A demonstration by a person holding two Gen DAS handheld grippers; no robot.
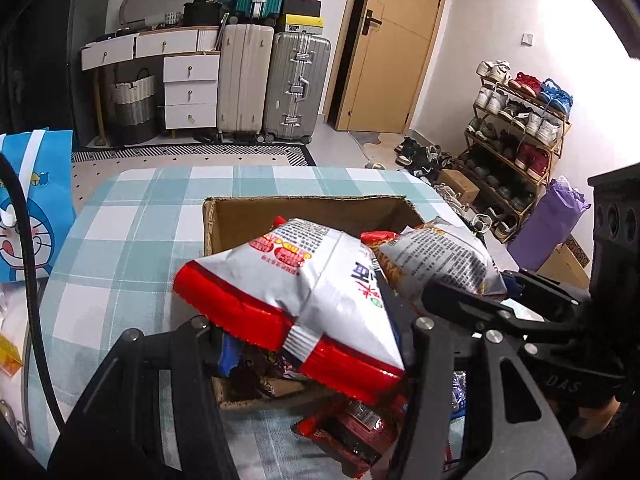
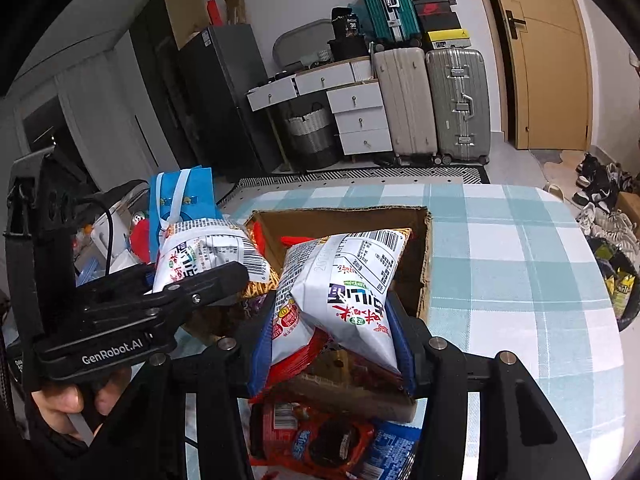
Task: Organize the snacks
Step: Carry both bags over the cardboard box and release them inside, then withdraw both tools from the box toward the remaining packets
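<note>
An open cardboard box (image 1: 304,210) stands on the checked table; it also shows in the right wrist view (image 2: 344,216). My left gripper (image 1: 316,344) is shut on a white and red snack bag (image 1: 304,280) and holds it over the box. My right gripper (image 2: 332,344) is shut on a second white snack bag (image 2: 352,280), also above the box. Each view shows the other gripper: the right one (image 1: 480,296) with its bag (image 1: 440,256), and the left one (image 2: 192,292) with its bag (image 2: 204,252). Darker packets lie inside the box.
A red cookie packet (image 2: 320,440) and a blue packet (image 2: 392,448) lie on the table in front of the box. A blue cartoon bag (image 1: 32,208) stands at the left. The checked tablecloth (image 2: 520,280) stretches to the right. Suitcases, drawers and a shoe rack stand behind.
</note>
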